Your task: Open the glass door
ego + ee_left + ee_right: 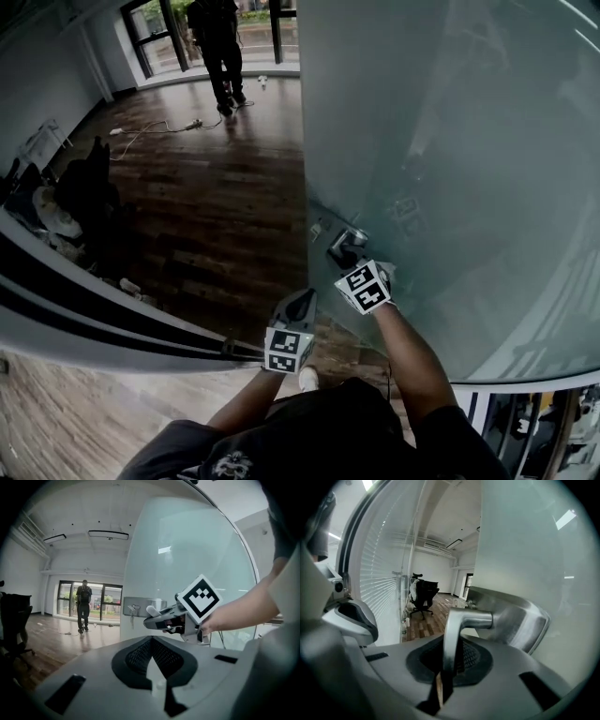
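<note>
The frosted glass door (450,169) stands swung open, its free edge running down the middle of the head view. Its metal lever handle (349,246) sits on a steel lock plate (520,620). My right gripper (354,258) is shut on that handle (452,639), which stands upright between the jaws (443,681). From the left gripper view the right gripper (154,617) reaches the handle (153,608) at the door's edge (140,573). My left gripper (302,302) hangs free just left of the door edge, shut with nothing in it (151,667).
A person (217,47) stands far off by the windows on the dark wood floor (216,187). Cables (155,127) lie near them. A black office chair (89,187) and bags stand at the left. Keys (132,613) hang from the lock. A blind-covered glass wall (384,583) runs on the left.
</note>
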Demonstrator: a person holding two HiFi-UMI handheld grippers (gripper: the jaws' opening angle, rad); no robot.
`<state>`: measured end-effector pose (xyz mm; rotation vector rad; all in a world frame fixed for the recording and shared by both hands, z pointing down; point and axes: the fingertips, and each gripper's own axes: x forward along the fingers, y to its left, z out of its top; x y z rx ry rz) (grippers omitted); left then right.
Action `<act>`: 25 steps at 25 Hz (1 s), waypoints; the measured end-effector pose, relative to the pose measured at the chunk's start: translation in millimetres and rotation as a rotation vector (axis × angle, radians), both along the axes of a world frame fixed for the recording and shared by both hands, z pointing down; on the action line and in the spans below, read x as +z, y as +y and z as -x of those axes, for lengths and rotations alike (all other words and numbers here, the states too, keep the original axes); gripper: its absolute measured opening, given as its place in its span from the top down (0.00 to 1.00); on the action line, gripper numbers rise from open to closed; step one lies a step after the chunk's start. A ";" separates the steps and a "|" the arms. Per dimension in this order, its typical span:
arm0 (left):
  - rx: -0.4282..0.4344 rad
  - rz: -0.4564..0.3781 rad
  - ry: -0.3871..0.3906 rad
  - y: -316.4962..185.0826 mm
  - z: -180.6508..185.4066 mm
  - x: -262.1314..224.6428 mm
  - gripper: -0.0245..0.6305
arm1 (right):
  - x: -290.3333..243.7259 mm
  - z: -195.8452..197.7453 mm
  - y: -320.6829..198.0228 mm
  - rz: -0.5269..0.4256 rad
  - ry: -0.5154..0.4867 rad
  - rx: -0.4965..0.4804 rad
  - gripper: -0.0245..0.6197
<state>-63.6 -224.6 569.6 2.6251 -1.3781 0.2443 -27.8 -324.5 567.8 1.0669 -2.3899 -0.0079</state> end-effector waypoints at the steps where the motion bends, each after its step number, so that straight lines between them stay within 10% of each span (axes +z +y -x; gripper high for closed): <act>1: 0.003 0.002 0.002 -6.2 -5.1 -2.2 0.95 | -0.4 -9.6 -11.5 0.007 0.000 0.010 0.92; 25: 0.044 0.020 0.033 -168.2 -142.5 3.3 0.95 | 19.3 -251.7 -240.4 0.100 -0.057 0.319 0.93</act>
